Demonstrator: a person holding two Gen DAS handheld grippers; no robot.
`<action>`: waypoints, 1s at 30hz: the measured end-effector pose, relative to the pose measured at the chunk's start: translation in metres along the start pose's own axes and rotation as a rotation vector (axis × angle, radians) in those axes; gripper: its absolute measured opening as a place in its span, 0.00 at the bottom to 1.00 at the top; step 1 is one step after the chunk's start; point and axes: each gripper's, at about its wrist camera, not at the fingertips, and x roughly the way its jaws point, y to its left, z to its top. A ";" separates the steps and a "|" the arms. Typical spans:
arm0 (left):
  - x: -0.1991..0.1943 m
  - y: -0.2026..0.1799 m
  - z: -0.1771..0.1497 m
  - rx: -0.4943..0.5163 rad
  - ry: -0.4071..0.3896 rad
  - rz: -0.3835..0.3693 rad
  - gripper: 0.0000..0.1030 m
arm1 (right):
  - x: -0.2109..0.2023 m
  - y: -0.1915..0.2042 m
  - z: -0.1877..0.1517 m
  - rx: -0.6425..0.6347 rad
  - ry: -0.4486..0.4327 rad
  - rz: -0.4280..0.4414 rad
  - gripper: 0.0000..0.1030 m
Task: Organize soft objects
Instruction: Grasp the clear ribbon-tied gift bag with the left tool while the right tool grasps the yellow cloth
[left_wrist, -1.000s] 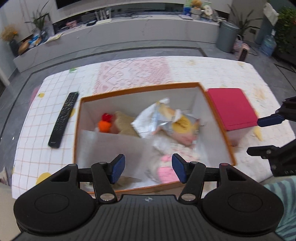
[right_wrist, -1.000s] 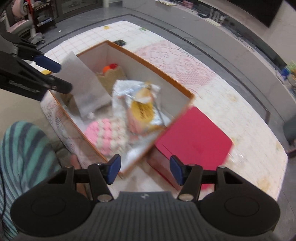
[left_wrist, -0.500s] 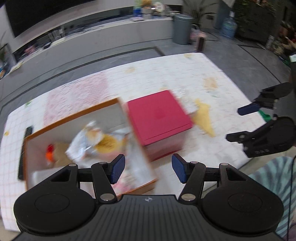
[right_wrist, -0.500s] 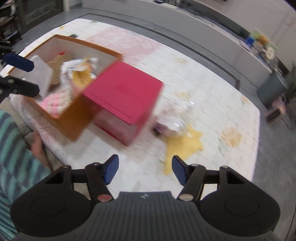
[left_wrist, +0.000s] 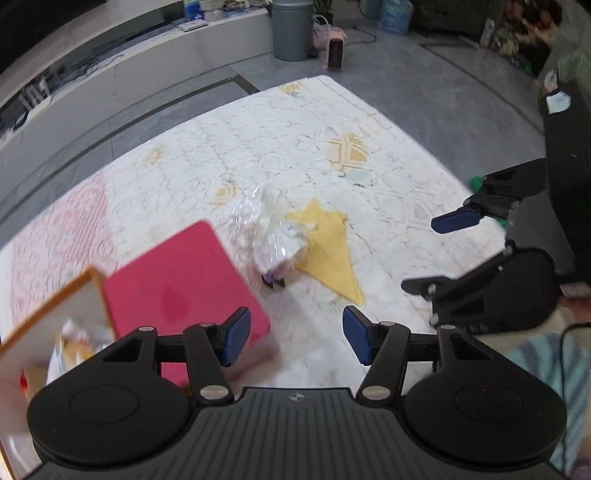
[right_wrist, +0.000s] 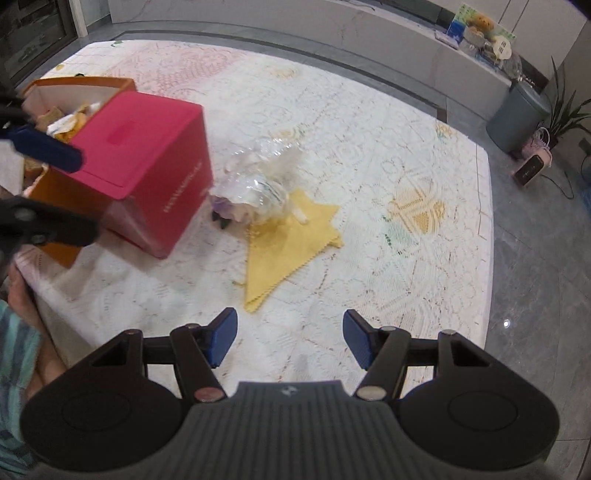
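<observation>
Both grippers, left (left_wrist: 293, 339) and right (right_wrist: 289, 339), gaping, empty. Several soft items already in orange box (right_wrist: 79, 84); clear-wrapped bundle (right_wrist: 258, 177) and yellow cloth (right_wrist: 284, 243) left on mat, beside red box (right_wrist: 144, 162).

The left hand-held gripper (left_wrist: 293, 339) and the right hand-held gripper (right_wrist: 288, 341) both tilt steeply downward, side by side, jaws apart and empty.

home living room, patterned floor mat (right_wrist: 369, 110), long media console (right_wrist: 369, 33), potted plant (right_wrist: 565, 110)
</observation>
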 end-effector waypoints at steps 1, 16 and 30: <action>0.009 0.000 0.006 -0.002 0.013 0.003 0.66 | 0.005 -0.001 0.001 -0.004 0.005 0.001 0.61; 0.105 0.016 0.071 -0.214 0.137 0.057 0.66 | 0.062 -0.022 0.034 -0.022 0.015 0.046 0.62; 0.149 -0.011 0.083 -0.064 0.189 0.207 0.67 | 0.100 -0.035 0.034 -0.001 0.043 0.083 0.62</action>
